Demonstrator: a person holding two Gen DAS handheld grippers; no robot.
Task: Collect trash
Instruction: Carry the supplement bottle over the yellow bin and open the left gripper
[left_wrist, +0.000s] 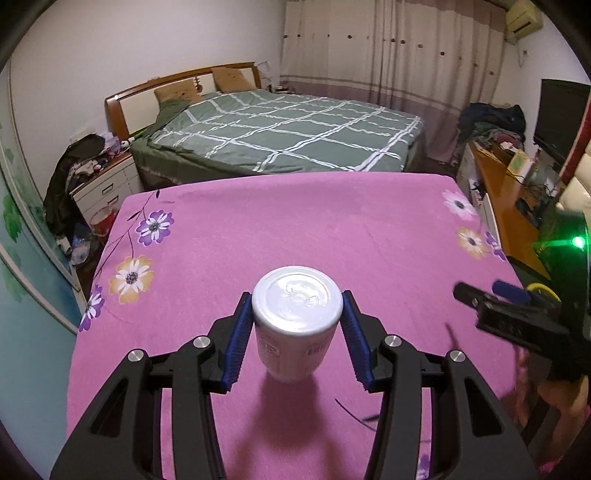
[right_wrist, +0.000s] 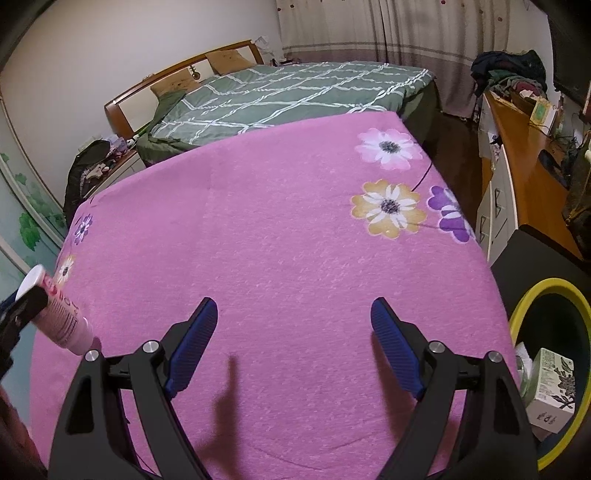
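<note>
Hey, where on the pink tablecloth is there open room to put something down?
The pink flowered tablecloth lies bare from the right gripper out to its far edge by the green bed. The near left is taken by the white can with pink print between the left gripper's fingers.

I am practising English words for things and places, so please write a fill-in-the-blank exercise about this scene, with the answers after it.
1. The left tool grips a white metal can that is lifted above the ____ flowered cloth.
2. The right tool holds ____ between its blue pads.
3. The round bin with the ____ rim stands at the table's right side.
4. Inside that bin lies a green and white ____.

Answers: pink; nothing; yellow; carton
</note>
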